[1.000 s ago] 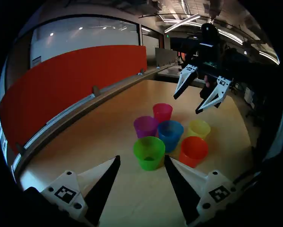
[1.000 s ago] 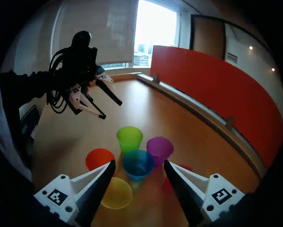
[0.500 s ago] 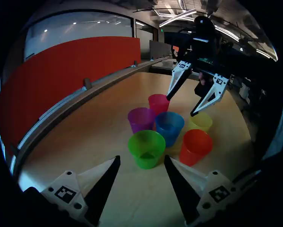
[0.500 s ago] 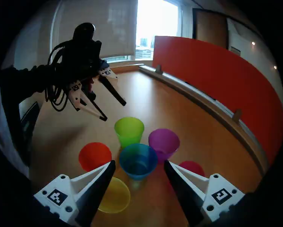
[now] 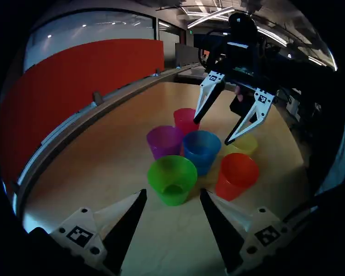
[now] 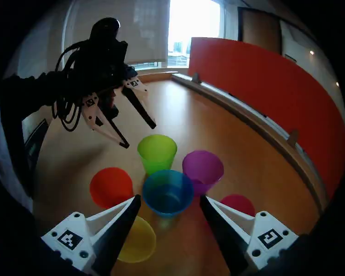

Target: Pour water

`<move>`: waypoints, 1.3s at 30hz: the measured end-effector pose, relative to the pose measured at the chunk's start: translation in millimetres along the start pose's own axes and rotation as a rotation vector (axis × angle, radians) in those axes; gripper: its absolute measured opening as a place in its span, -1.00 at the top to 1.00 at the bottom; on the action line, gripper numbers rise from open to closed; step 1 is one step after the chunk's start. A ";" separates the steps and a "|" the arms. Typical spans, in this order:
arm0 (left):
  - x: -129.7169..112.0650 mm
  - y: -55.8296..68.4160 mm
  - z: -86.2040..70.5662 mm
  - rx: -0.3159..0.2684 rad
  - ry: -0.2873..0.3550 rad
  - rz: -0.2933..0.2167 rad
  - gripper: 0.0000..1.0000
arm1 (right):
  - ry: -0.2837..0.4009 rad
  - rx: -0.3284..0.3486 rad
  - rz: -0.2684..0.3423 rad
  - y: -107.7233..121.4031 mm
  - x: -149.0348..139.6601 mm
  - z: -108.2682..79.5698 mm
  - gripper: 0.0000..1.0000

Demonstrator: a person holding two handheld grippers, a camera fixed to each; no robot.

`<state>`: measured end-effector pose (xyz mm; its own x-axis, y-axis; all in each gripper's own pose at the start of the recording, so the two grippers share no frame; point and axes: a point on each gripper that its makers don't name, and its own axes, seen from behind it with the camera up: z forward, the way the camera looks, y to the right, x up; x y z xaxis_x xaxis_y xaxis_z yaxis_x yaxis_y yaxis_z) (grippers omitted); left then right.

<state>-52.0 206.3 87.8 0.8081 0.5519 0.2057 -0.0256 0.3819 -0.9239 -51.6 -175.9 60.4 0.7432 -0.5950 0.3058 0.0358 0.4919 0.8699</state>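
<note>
Table (image 5: 103,175) in left gripper view, green cup (image 5: 172,178) at lower centre just beyond released left hand-held gripper (image 5: 172,193), blue cup (image 5: 201,149) behind it mid-frame, right gripper view, released right hand-held gripper (image 6: 170,198) at bottom, blue cup (image 6: 167,193) between its tips, left hand-held gripper (image 6: 139,136) upper left, fingers spread.

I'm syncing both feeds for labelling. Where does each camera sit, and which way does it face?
Left gripper view: on the left gripper, looking along its open fingers at the green cup; the right gripper faces it from the far side.
Right gripper view: on the right gripper, looking along its open fingers at the blue cup; the left gripper and its holder's arm opposite.
Shared: six cups, wooden table, red partition.
</note>
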 end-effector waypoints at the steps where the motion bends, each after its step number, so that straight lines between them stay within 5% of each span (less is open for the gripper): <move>1: -0.4 0.5 1.3 -0.002 -0.005 0.003 -0.71 | -0.002 0.001 0.000 0.0 -0.4 1.5 -0.99; 39: -7.9 3.2 46.4 -0.038 -0.072 0.025 -0.71 | -0.065 0.049 0.001 -2.0 -11.7 33.6 -0.99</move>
<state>-85.8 237.5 98.2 0.7628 0.6137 0.2038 -0.0218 0.3394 -0.9404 -82.9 -191.3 68.1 0.6986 -0.6353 0.3293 0.0016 0.4615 0.8871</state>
